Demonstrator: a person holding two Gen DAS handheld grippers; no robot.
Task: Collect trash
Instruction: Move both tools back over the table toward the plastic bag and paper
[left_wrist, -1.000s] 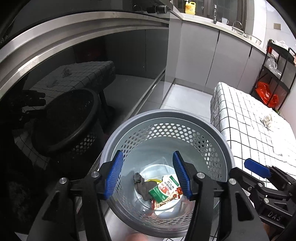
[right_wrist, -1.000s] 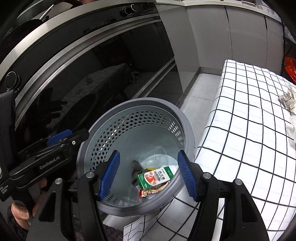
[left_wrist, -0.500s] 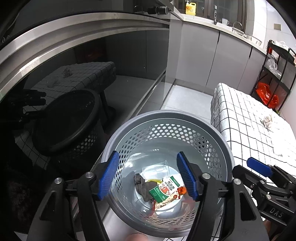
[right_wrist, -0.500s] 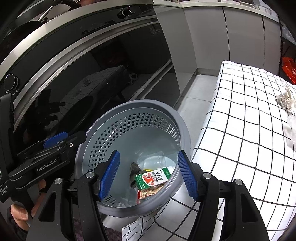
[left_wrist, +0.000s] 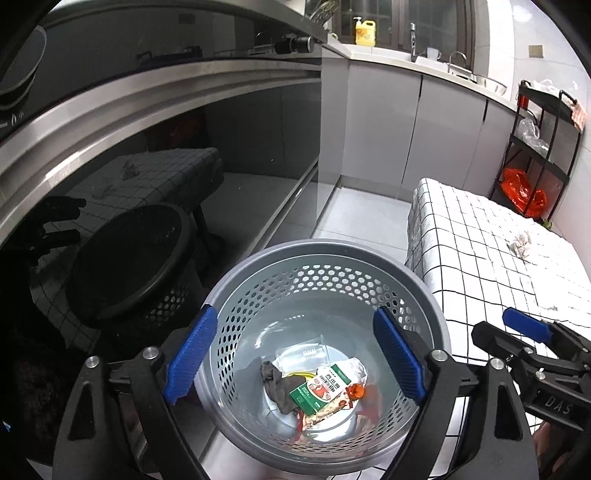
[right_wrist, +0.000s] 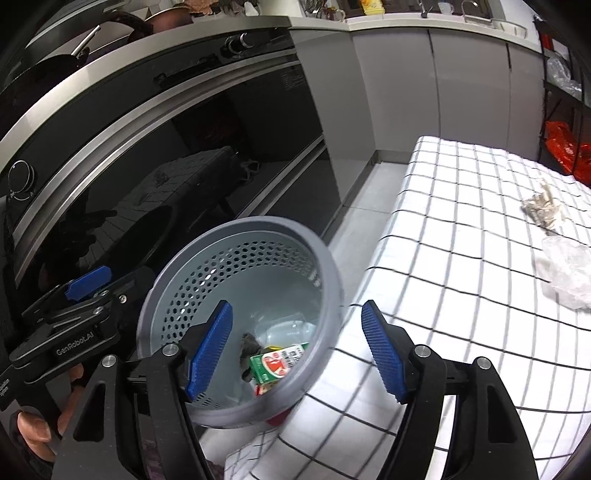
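A grey perforated bin (left_wrist: 332, 248) stands on the floor beside the checked table. In it lie a green and red carton (left_wrist: 320, 391), a dark rag (left_wrist: 275, 382), a clear plastic cup (left_wrist: 303, 353) and red wrappers. My left gripper (left_wrist: 295, 354) hangs over the bin, its jaws opening wide with nothing between the pads. My right gripper (right_wrist: 295, 352) hovers over the bin's right rim (right_wrist: 236, 227), jaws also opening and empty. On the cloth lie a crumpled paper (right_wrist: 543, 210) and a clear plastic piece (right_wrist: 565, 273).
A table under a white checked cloth (right_wrist: 461, 221) fills the right. A glossy black oven front (right_wrist: 184, 147) rises on the left behind the bin. Grey cabinets (left_wrist: 424, 129) line the back. A black rack with an orange bag (left_wrist: 522, 192) stands far right.
The left gripper's jaws have spread much wider over the bin. The right gripper's jaws widened a little, and it has shifted right toward the table.
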